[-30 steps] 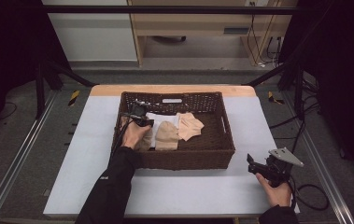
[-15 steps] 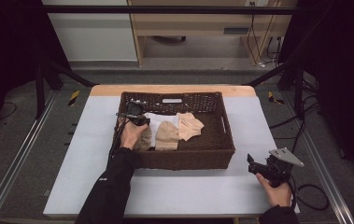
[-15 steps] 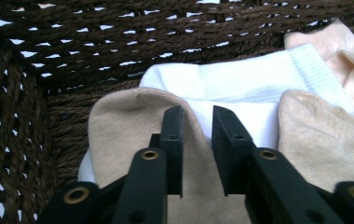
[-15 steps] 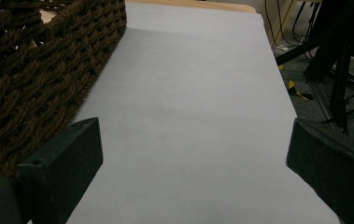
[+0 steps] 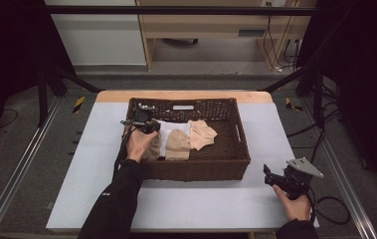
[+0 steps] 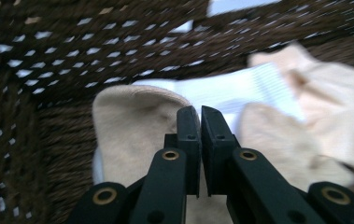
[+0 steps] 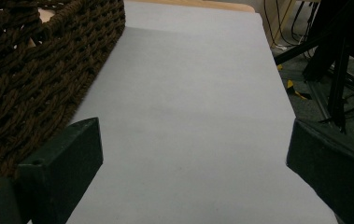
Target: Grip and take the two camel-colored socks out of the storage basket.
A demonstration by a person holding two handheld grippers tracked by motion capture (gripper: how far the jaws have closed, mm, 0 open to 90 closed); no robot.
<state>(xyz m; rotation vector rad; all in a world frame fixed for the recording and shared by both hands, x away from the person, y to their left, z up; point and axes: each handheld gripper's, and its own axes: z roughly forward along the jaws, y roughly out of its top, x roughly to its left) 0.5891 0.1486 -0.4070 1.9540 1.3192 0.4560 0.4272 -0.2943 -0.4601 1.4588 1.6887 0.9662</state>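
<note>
A dark wicker basket (image 5: 196, 169) stands mid-table on a white mat (image 5: 186, 204). My left gripper (image 5: 143, 124) is inside its left end, jaws shut on a beige sock (image 6: 128, 126) that hangs under the hand (image 5: 152, 148). In the left gripper view the jaws (image 6: 200, 112) are pressed together with beige cloth between them. A white ribbed sock (image 6: 240, 86), a second beige sock (image 5: 178, 144) and a peach sock (image 5: 202, 134) lie on the basket floor. My right gripper (image 5: 270, 174) rests low on the mat right of the basket, jaws wide open (image 7: 193, 135) and holding nothing.
The basket's woven wall (image 7: 34, 60) stands close at the left of the right gripper view. Bare mat (image 7: 188, 93) stretches ahead to the table's far edge. Black stand legs and cables (image 5: 320, 94) sit on the floor right of the table.
My left hand has shifted left and a little up toward the basket's left wall, with the beige sock under it. The right gripper has stayed in place.
</note>
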